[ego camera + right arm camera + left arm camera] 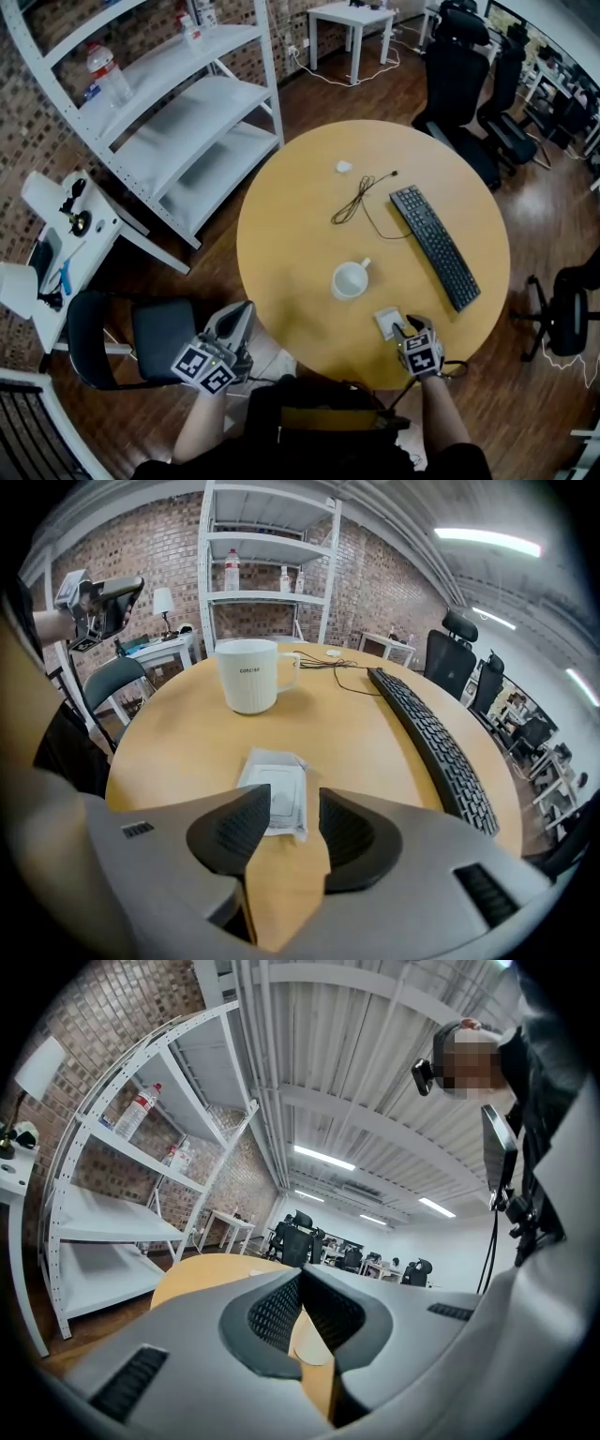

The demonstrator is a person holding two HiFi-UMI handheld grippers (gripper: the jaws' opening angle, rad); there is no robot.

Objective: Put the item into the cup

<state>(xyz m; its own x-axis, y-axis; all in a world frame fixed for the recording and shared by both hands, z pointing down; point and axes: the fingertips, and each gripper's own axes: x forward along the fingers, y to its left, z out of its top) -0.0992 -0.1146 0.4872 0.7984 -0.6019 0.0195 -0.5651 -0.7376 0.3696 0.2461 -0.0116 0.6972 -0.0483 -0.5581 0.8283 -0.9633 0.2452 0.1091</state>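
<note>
A white cup [351, 279] stands upright near the middle of the round wooden table [300, 225]; in the right gripper view this cup [251, 674] is straight ahead. A small flat white packet [386, 322] lies near the table's front edge. My right gripper [406, 328] hovers just behind it, open, and the packet [274, 797] lies on the table right in front of the right gripper [293, 803], with nothing between its jaws. My left gripper [246, 309] is off the table's left edge, shut and empty; the left gripper [301, 1275] points over the tabletop.
A black keyboard [436, 246] lies at the table's right, a black cable [356, 199] and a small white scrap [344, 167] at the back. White shelving [178, 103] stands to the left, a dark chair [141, 339] by my left gripper, office chairs [469, 75] behind.
</note>
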